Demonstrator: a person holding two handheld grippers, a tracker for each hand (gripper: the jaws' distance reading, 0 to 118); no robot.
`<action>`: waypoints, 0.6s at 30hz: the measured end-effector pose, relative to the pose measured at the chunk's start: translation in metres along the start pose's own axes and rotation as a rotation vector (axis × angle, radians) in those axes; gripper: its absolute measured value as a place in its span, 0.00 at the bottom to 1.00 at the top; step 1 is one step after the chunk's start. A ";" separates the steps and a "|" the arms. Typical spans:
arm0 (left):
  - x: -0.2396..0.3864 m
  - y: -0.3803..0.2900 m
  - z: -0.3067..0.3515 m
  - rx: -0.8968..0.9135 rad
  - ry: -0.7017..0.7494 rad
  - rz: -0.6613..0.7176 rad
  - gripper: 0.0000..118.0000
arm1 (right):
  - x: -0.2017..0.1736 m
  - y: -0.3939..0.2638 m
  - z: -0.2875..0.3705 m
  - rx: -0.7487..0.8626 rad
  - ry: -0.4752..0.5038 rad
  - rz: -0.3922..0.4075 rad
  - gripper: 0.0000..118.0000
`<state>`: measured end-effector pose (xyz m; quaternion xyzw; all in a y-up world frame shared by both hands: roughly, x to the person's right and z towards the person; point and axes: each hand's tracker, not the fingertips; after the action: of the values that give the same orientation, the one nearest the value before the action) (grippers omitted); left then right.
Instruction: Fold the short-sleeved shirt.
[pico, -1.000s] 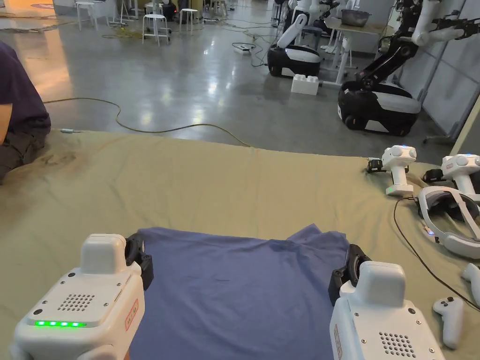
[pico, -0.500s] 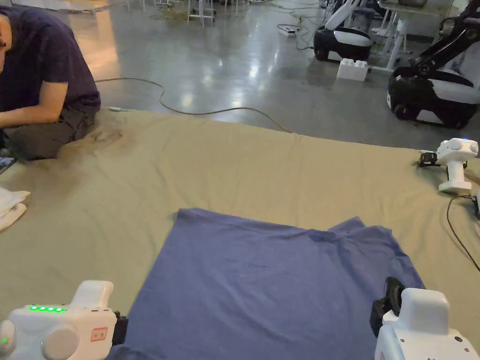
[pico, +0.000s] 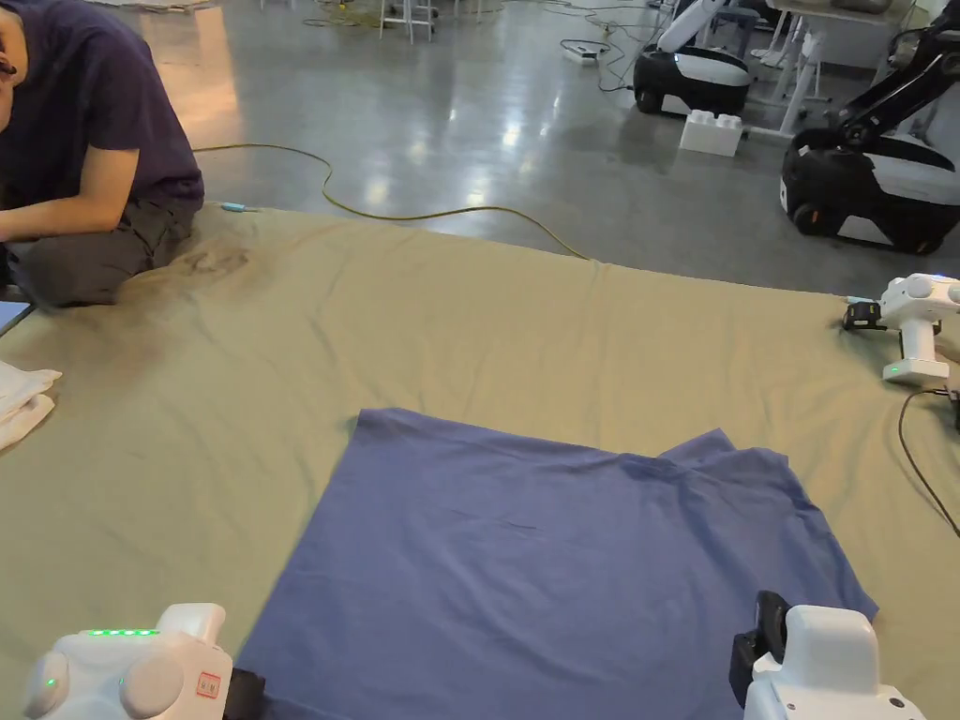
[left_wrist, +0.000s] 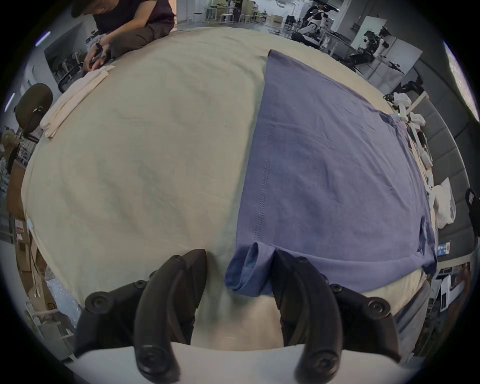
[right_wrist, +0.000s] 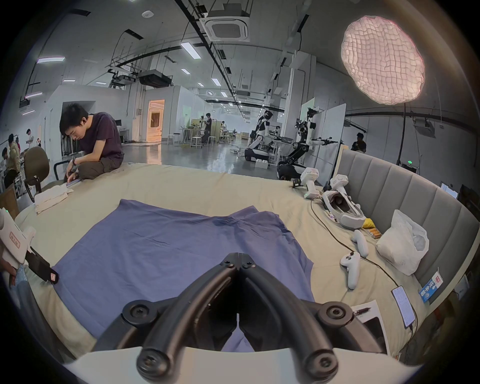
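Note:
The blue short-sleeved shirt lies spread flat on the beige sheet, with one sleeve bunched at its far right. My left gripper sits at the shirt's near left corner. In the left gripper view it is open, and a curled corner of the shirt lies between the jaws. My right gripper hovers over the shirt's near right part. In the right gripper view it is shut, with nothing visible between the tips, above the shirt.
A person sits on the sheet at the far left, beside folded white cloth. A spare gripper and a cable lie at the right edge. A headset, controllers, a white bag and a phone line the grey headboard.
Both grippers have drawn back from the shirt's far corners to its near edge. The head camera has tipped down and left, bringing the seated person into view.

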<state>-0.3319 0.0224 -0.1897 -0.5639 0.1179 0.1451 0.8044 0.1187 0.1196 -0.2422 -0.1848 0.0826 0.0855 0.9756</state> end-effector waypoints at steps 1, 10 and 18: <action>0.004 -0.002 0.001 0.015 0.018 -0.010 0.43 | 0.003 -0.001 0.001 -0.003 -0.004 -0.002 0.00; 0.011 -0.005 0.004 0.016 0.011 -0.125 0.07 | 0.048 -0.004 0.004 -0.198 -0.008 -0.021 0.12; 0.012 -0.014 0.020 0.036 -0.027 -0.090 0.07 | 0.090 -0.045 -0.001 -0.604 -0.045 0.031 0.57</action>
<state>-0.3153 0.0374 -0.1748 -0.5521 0.0838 0.1141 0.8216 0.2153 0.0907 -0.2447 -0.4634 0.0348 0.1249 0.8766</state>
